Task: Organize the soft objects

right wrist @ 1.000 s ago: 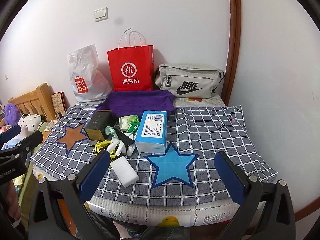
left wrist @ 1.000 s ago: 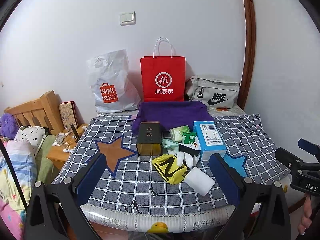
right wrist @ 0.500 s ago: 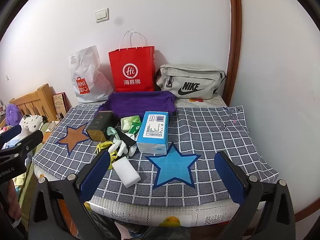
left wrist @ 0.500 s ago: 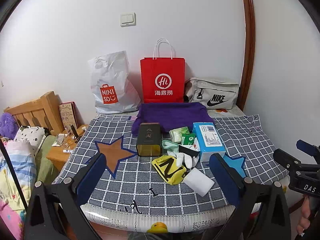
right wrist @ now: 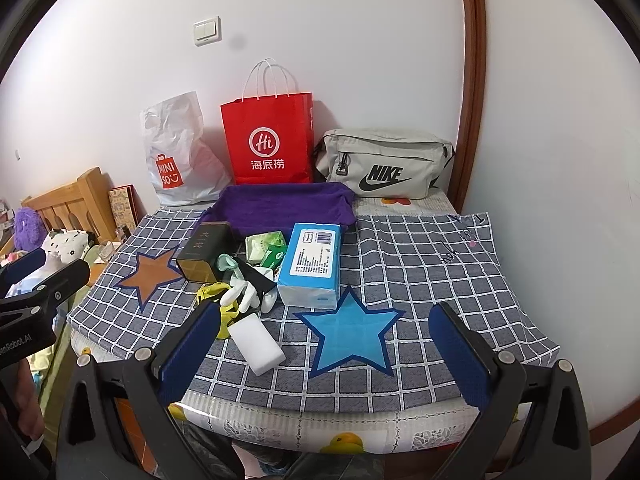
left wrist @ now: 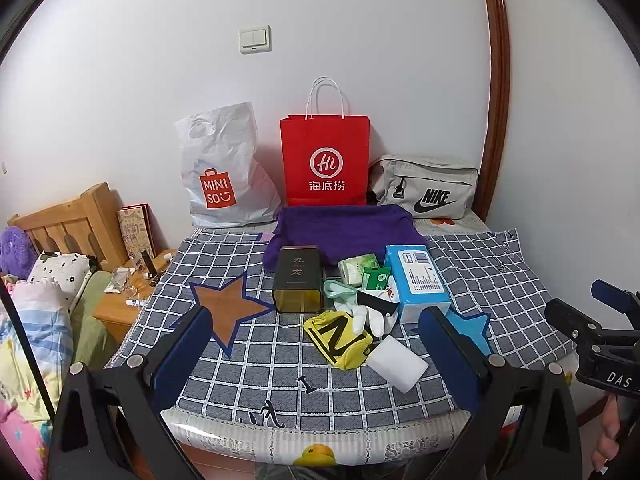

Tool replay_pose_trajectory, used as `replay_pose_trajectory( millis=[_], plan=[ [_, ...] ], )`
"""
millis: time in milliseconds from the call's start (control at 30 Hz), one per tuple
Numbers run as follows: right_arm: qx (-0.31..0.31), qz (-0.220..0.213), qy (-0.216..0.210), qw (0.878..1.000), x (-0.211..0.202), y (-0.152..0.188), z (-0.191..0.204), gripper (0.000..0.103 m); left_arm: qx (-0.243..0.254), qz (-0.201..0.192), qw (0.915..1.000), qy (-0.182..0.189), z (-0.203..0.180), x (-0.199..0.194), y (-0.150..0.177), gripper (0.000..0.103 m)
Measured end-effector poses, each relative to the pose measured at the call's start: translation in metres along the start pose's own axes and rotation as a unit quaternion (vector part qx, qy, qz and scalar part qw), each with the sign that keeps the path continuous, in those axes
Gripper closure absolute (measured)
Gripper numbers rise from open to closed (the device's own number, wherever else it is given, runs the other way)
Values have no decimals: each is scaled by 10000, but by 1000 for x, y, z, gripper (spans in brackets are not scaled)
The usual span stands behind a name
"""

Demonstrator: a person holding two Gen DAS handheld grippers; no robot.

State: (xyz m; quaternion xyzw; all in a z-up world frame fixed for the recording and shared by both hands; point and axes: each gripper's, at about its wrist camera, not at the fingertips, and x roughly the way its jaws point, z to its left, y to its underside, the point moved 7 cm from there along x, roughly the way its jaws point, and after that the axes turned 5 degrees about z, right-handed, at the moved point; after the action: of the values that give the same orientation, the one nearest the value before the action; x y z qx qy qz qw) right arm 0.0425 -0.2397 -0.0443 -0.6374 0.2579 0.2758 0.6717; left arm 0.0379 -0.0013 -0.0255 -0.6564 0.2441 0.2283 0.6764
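Yellow pouch point(left wrist: 339, 338) partly hidden behind left finger in right view; both grippers' fingers wide, empty.

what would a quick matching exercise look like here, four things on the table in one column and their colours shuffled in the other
Things:
1. paper bag
2. towel
3. tissue pack
4. sponge block

Colours:
A. white
B. light blue
C. red
D. purple

Pairs: 1-C, 2-D, 3-B, 4-A
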Motion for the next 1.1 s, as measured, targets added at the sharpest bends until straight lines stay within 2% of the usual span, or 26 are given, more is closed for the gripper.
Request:
replay_pose_trajectory(
  millis=[767,1000,1100],
  plan=[
    [-44,19,-103,9999,9,0,5,1,-48,-9,10000,-40,0,6,-1,0],
    [-160,75,-174,9997,24,-1,12,1,-36,92,10000,-7,-1,24,-6,0],
    [-285,139,-253,9992,37,2,16,1,-127,268,9995,-73,6,44,-3,0]
  ],
)
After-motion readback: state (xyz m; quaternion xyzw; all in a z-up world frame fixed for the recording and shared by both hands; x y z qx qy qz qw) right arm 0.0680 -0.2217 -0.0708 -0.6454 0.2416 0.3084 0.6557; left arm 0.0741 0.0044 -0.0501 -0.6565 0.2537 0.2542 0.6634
